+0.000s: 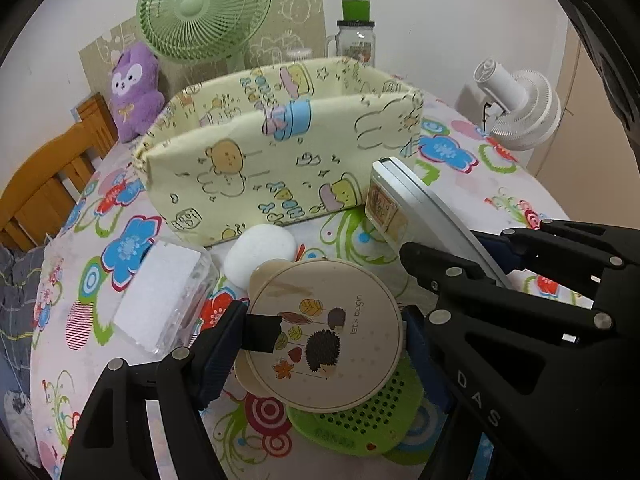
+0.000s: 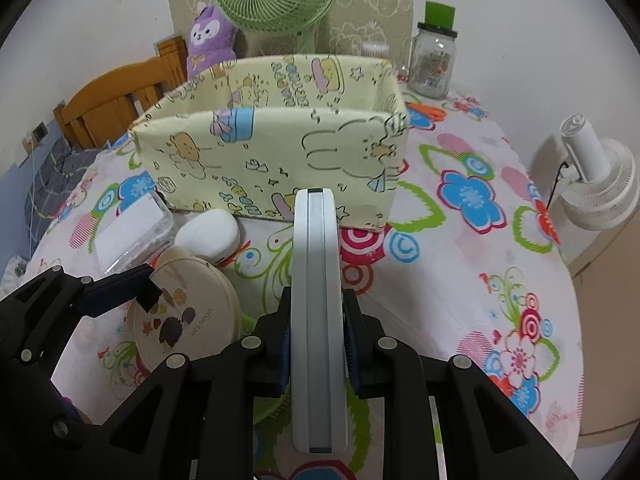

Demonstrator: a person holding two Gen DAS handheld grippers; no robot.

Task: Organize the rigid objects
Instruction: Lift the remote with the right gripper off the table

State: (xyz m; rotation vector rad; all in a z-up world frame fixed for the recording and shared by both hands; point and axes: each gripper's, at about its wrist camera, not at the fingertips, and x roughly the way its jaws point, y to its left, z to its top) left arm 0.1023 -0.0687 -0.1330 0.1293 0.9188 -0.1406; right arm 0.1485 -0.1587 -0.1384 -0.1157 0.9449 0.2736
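My left gripper (image 1: 328,332) is shut on a round beige case (image 1: 324,332) with a hedgehog picture, held just above a green perforated device (image 1: 360,420). The case also shows in the right wrist view (image 2: 184,316), with the left gripper (image 2: 120,292) on it. My right gripper (image 2: 316,340) is shut on a flat white-grey device (image 2: 318,280), held edge-up in front of the yellow fabric storage box (image 2: 280,152). That device (image 1: 416,208) and the right gripper (image 1: 460,264) show in the left wrist view, close to the box (image 1: 280,160).
A clear plastic box with a white block (image 1: 160,304) and a white oval object (image 1: 260,256) lie by the box's front. A green fan (image 1: 204,8), purple plush (image 1: 134,92), glass jar (image 1: 356,40) and white fan (image 1: 520,112) stand behind. A wooden chair (image 1: 44,188) is at left.
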